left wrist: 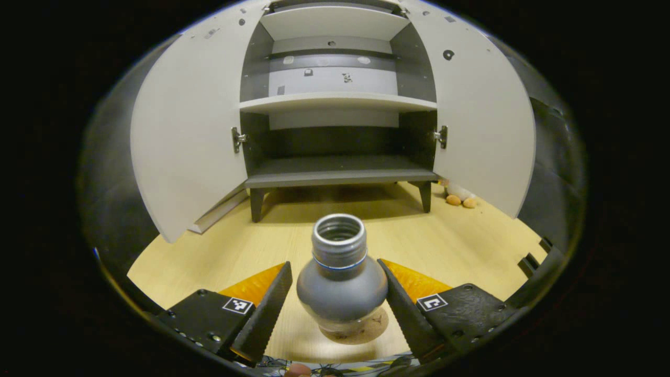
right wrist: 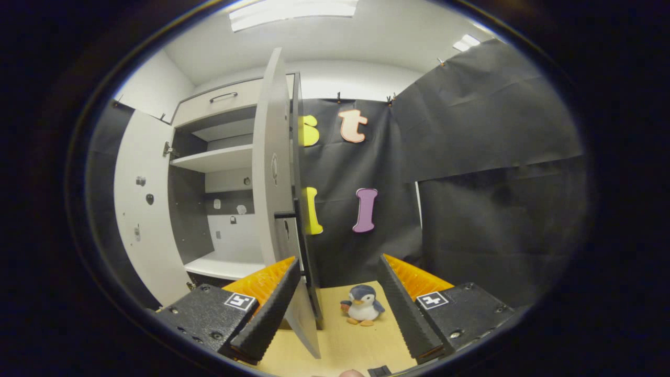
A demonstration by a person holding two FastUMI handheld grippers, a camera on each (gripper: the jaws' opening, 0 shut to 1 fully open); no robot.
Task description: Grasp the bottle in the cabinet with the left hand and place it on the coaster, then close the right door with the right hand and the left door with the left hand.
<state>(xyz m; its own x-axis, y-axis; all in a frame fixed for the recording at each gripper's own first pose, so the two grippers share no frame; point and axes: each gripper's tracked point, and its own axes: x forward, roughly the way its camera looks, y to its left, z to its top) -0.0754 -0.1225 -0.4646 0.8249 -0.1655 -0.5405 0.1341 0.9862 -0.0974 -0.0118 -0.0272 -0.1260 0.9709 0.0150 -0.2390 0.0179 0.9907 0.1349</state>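
Both jaws are held wide: the left gripper [left wrist: 335, 298] brackets the bottle [left wrist: 341, 277] without clear contact, the bottle being set upright on the coaster [left wrist: 361, 329], so release is judged complete. The right gripper [right wrist: 340, 309] is parted around the right door's [right wrist: 272, 167] edge at 11 o'clock, presumably for pushing. Open tabletop [left wrist: 445, 241] is left before the cabinet [left wrist: 337, 102] for both door swings.

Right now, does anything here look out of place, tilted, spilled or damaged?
Nothing looks spilled or broken. The bottle stands upright on the coaster with no cap, between the open fingers of the left gripper. Both cabinet doors are open. One odd item: a toy penguin stands on the table beside the right door.
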